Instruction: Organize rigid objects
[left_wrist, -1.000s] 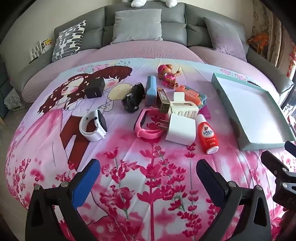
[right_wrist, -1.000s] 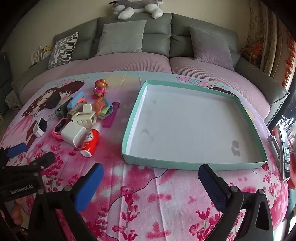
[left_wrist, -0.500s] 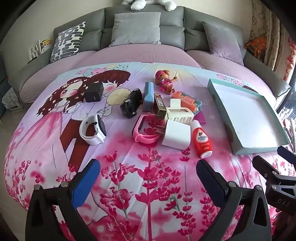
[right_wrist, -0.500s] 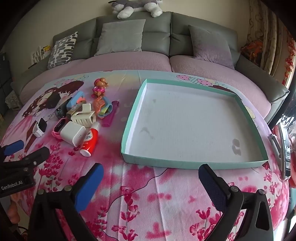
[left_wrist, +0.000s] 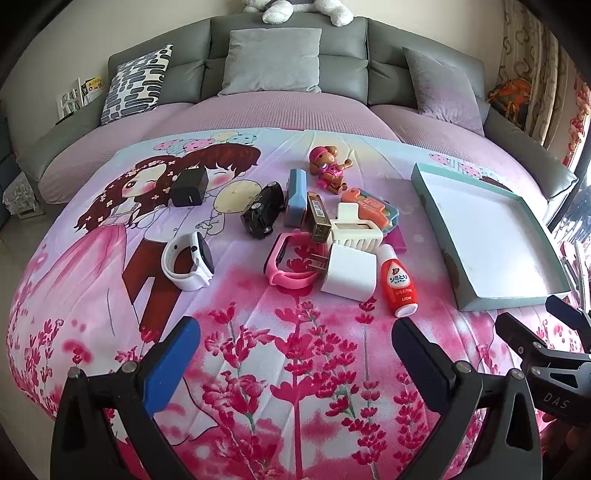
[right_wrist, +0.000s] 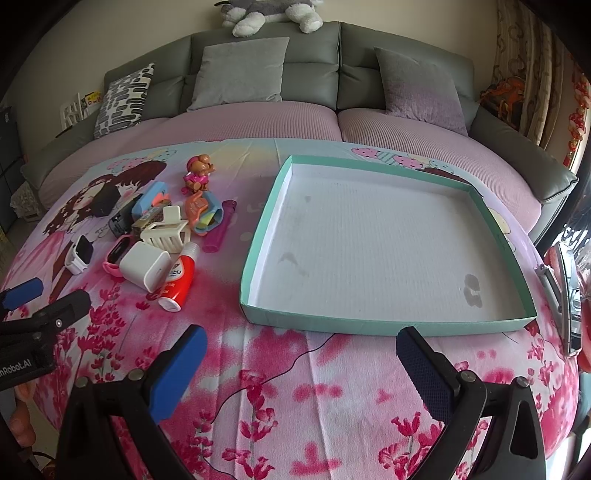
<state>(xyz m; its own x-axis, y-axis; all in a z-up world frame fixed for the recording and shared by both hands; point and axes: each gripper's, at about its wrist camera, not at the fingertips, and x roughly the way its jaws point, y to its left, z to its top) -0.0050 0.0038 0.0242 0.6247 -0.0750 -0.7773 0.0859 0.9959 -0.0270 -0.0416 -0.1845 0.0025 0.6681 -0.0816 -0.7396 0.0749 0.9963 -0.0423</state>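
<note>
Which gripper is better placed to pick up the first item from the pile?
Left. The left gripper faces the pile, jaws open, nearest the white charger. The right gripper faces the empty teal tray.

We see a soft matt printed cloth (left_wrist: 295, 350) under everything. The tray (right_wrist: 384, 326) looks like matt cardboard, its inside faintly ribbed. At the frame's centre, the white charger (left_wrist: 349, 273) and red bottle (left_wrist: 400, 286) are smooth, slightly glossy plastic.
</note>
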